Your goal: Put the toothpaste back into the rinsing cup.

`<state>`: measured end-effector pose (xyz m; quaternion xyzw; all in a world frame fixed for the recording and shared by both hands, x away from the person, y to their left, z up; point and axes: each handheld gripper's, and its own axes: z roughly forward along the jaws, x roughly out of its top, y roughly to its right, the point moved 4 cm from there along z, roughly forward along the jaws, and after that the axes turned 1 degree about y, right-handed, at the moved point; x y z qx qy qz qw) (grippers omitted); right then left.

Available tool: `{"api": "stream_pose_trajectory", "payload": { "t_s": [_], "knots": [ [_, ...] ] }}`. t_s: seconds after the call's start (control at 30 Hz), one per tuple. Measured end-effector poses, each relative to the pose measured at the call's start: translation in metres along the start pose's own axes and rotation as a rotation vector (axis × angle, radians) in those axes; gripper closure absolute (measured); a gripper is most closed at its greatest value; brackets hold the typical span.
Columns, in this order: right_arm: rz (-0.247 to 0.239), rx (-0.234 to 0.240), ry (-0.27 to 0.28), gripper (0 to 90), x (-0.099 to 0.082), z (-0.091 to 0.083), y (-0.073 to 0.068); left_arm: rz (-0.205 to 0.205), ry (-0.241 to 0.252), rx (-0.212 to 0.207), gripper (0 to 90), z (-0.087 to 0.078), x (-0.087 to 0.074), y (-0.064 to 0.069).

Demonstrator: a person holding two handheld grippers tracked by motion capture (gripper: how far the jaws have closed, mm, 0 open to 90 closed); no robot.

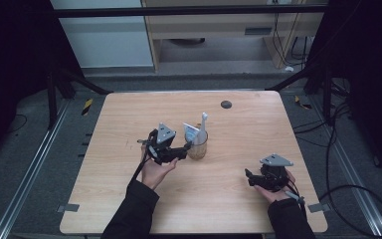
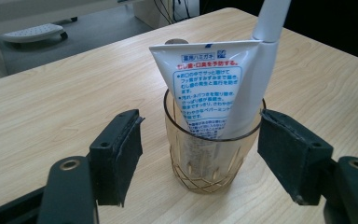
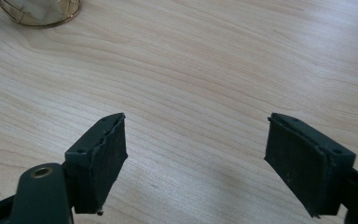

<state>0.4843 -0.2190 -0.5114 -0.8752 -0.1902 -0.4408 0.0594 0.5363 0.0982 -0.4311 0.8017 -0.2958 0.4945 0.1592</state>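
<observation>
The left tongs [image 2: 200, 154] stand released beside the cup [image 2: 213, 154]; the right tongs [image 3: 196, 163] gape empty, well apart from it. The toothpaste tube [image 2: 205, 88] and toothbrush [image 2: 254, 88] already stand inside; seemingly only withdrawal remains.

tube [image 2: 204, 79] in cup [image 2: 209, 161] | toothbrush [image 2: 254, 88] in cup | cup on table [image 1: 129, 129]

The amber cup [image 1: 197, 148] stands mid-bench with a toothpaste tube [image 1: 193, 132] and a white handle [image 1: 203, 124] sticking up out of it, blocking any pass from above. Bare bench [image 1: 129, 109] lies open toward every edge; a small dark disc [image 1: 226, 104] sits near the far edge.
</observation>
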Motion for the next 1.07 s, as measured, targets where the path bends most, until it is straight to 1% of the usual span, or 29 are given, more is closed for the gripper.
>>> {"api": "stream_pose_trajectory", "payload": {
  "t_s": [0.03, 0.07, 0.13, 0.2, 0.3, 0.4, 0.47, 0.57, 0.63, 0.7, 0.83, 0.93, 0.97, 1.07],
  "knots": [
    [0.0, 0.0, 0.001, 20.3, 0.0, 0.0, 0.0, 0.018, -0.01, 0.008, 28.9, -0.003, -0.001, 0.0],
    [0.002, -0.003, 0.002, 20.1, 0.0, -0.001, 0.001, 0.028, -0.019, 0.01, 28.8, -0.006, -0.002, -0.001],
    [0.006, -0.001, 0.004, 19.9, -0.001, -0.002, 0.001, 0.032, -0.024, 0.0, 28.1, -0.012, -0.005, -0.002],
    [0.006, -0.005, 0.006, 19.5, -0.001, -0.002, 0.003, 0.039, -0.029, 0.006, 27.3, -0.02, -0.011, -0.006],
    [0.015, -0.006, 0.001, 19.1, -0.002, -0.002, 0.003, 0.031, -0.047, 0.003, 25.6, -0.029, -0.021, -0.012],
    [0.008, -0.013, 0.0, 18.2, -0.003, -0.002, 0.004, 0.03, -0.072, 0.014, 24.9, -0.041, -0.036, -0.02],
    [0.007, -0.014, 0.0, 18.0, -0.003, -0.001, 0.004, 0.023, -0.077, 0.02, 24.5, -0.046, -0.045, -0.024],
    [0.016, -0.014, -0.005, 17.9, -0.004, -0.001, 0.004, 0.001, -0.083, 0.037, 23.8, -0.053, -0.059, -0.032],
    [0.014, -0.014, -0.007, 17.7, -0.005, -0.002, 0.004, -0.01, -0.103, 0.047, 23.8, -0.056, -0.068, -0.037],
    [0.015, -0.017, -0.004, 17.5, -0.005, -0.002, 0.005, -0.014, -0.125, 0.057, 23.5, -0.06, -0.077, -0.041],
    [0.026, -0.019, -0.003, 17.6, -0.006, -0.003, 0.007, -0.02, -0.143, 0.077, 22.9, -0.067, -0.091, -0.048],
    [0.02, -0.022, -0.005, 17.6, -0.007, -0.004, 0.007, -0.011, -0.161, 0.103, 22.3, -0.073, -0.101, -0.055],
    [0.017, -0.023, -0.004, 17.5, -0.007, -0.004, 0.007, -0.013, -0.17, 0.115, 22.1, -0.076, -0.105, -0.059],
    [0.013, -0.024, 0.0, 17.5, -0.007, -0.005, 0.008, -0.021, -0.183, 0.134, 21.6, -0.08, -0.112, -0.066]
  ]
}}
